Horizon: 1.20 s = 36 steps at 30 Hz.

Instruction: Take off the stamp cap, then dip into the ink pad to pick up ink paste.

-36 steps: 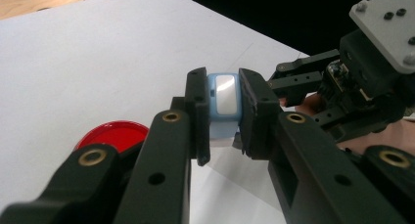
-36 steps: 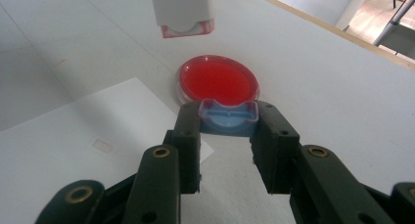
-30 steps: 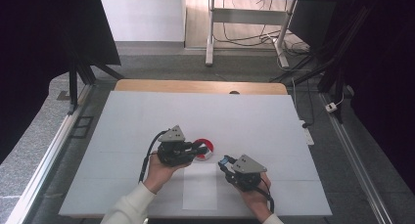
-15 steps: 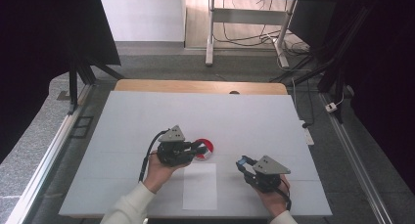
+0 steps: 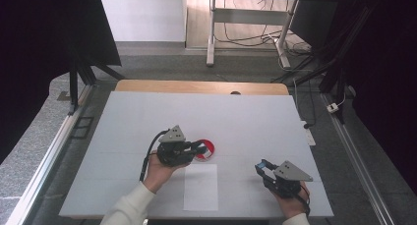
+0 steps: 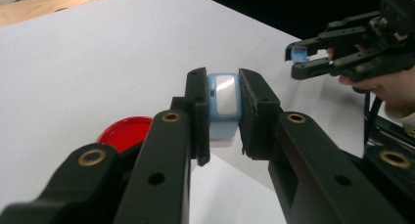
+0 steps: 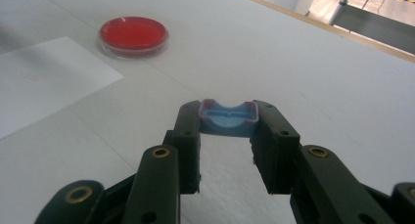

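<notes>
My left gripper (image 6: 222, 99) is shut on a light blue block with a silvery face (image 6: 224, 93), held just above the white table. In the high view my left gripper (image 5: 196, 147) hangs over the near edge of a round red dish (image 5: 206, 150). My right gripper (image 7: 227, 119) is shut on a small blue cap (image 7: 228, 117) with its hollow side up. In the high view it sits at the table's front right (image 5: 260, 166), well apart from the left one. The left gripper view shows the right gripper (image 6: 299, 57) far off with the blue cap (image 6: 297, 53) at its tips.
A white sheet of paper (image 5: 200, 185) lies on the white table (image 5: 147, 117) between the two hands, near the front edge. The red dish (image 7: 133, 33) stands beyond the sheet (image 7: 44, 77). A wooden strip (image 5: 196, 86) runs along the table's far edge.
My right gripper has moved to the right, away from the left one, carrying the blue cap. The left gripper has stayed in place over the red dish.
</notes>
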Each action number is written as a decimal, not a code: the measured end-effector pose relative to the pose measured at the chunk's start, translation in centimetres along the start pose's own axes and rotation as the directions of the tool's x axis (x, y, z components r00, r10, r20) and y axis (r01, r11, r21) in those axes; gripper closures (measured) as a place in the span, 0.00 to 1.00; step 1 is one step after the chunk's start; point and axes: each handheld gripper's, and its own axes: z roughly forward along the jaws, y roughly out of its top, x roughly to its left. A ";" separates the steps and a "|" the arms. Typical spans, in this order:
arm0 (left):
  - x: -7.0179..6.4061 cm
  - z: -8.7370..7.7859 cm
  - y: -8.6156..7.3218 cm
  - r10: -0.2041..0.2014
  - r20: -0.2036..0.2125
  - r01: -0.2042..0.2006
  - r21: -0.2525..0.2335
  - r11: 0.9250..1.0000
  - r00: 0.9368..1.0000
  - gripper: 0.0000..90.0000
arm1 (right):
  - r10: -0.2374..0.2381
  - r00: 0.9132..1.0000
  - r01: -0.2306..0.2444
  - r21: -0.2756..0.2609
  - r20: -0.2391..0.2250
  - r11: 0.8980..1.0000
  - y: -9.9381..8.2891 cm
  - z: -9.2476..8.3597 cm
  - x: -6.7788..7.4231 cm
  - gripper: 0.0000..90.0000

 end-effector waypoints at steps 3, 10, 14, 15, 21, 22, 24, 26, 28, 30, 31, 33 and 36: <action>0.1 0.0 0.0 -0.001 -0.005 0.001 -0.001 1.000 1.000 0.84 | 0.001 1.000 -0.001 -0.005 0.023 1.000 -0.4 -0.7 -0.7 0.72; 0.4 -0.1 0.0 0.023 -0.048 -0.022 0.019 1.000 0.999 0.84 | 0.025 0.999 -0.025 -0.001 0.049 1.000 -1.1 -1.5 -1.9 0.72; 0.5 -0.3 0.2 0.036 -0.068 -0.034 0.027 0.999 0.997 0.84 | 0.023 0.999 -0.022 -0.002 0.047 1.000 -1.0 -1.4 -1.9 0.72; 0.6 -0.4 0.2 0.036 -0.068 -0.034 0.027 0.999 0.997 0.84 | 0.022 0.999 -0.022 -0.002 0.043 1.000 -1.1 -1.3 -1.9 0.72; 0.7 -0.5 0.3 0.054 -0.091 -0.050 0.040 0.998 0.994 0.84 | 0.026 0.999 -0.026 0.008 0.048 1.000 -1.2 -1.0 -1.9 0.72; 0.7 -0.5 0.3 0.055 -0.096 -0.051 0.042 0.998 0.994 0.84 | 0.025 0.999 -0.025 0.008 0.047 1.000 -1.2 -1.0 -1.9 0.72; 0.8 -0.5 0.2 0.062 -0.103 -0.057 0.052 0.997 0.993 0.84 | 0.021 0.999 -0.022 0.005 0.048 1.000 -1.1 -1.0 -1.9 0.72; 0.9 -0.5 0.2 0.071 -0.110 -0.064 0.061 0.996 0.991 0.84 | 0.023 0.999 -0.023 0.003 0.049 1.000 -1.1 -1.0 -2.0 0.72; 1.0 -0.5 0.2 0.078 -0.116 -0.070 0.073 0.995 0.990 0.84 | 0.023 0.998 -0.023 0.002 0.050 1.000 -1.0 -1.0 -2.0 0.72; 1.2 -0.4 0.2 0.087 -0.123 -0.077 0.088 0.993 0.989 0.84 | 0.023 0.999 -0.023 -0.002 0.046 1.000 -1.1 -0.9 -1.9 0.72; 1.2 -0.3 0.2 0.092 -0.127 -0.080 0.095 0.992 0.988 0.84 | 0.023 0.999 -0.023 -0.002 0.046 1.000 -1.1 -0.9 -1.9 0.72; 1.4 -0.1 0.2 0.096 -0.132 -0.082 0.108 0.991 0.987 0.84 | 0.020 0.999 -0.020 0.000 0.046 1.000 -1.1 -0.9 -2.0 0.72; 1.5 -0.1 0.1 0.103 -0.144 -0.086 0.121 0.989 0.984 0.84 | 0.022 0.999 -0.022 0.001 0.048 1.000 -1.1 -0.9 -2.0 0.72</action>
